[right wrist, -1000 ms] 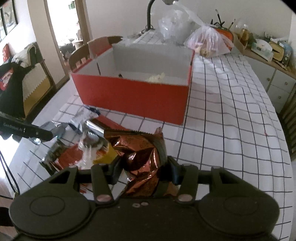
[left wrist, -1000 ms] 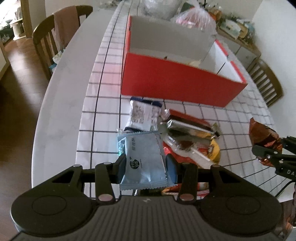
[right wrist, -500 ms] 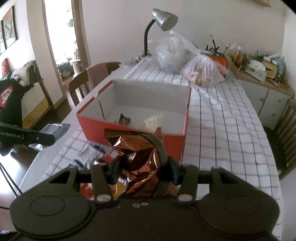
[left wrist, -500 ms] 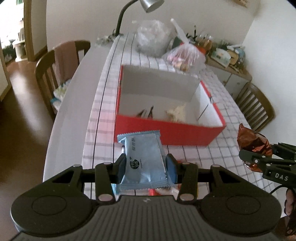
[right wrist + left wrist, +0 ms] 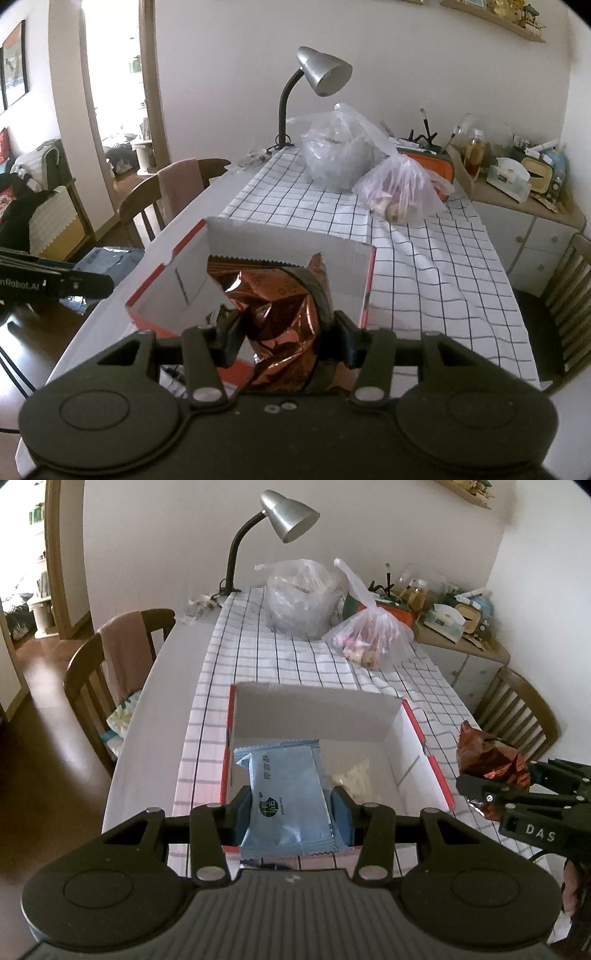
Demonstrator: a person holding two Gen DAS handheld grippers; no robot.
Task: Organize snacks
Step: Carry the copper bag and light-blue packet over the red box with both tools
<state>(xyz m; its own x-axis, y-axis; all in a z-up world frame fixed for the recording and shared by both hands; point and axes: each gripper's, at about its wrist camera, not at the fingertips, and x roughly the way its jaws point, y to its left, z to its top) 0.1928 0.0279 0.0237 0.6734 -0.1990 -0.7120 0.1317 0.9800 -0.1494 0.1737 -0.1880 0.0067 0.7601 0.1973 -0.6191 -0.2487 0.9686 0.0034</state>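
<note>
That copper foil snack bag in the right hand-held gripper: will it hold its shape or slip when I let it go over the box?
Probably floppy: the copper foil bag is crumpled and creased between the pads of the right hand-held gripper. Its glossy film looks slippery, so it may slide out quickly. It looks light and should drop limply into the red box, without rolling.

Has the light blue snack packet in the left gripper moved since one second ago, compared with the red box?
Yes. The blue packet, clamped in the left gripper, rose from the snack pile and now hangs over the red box.
</note>
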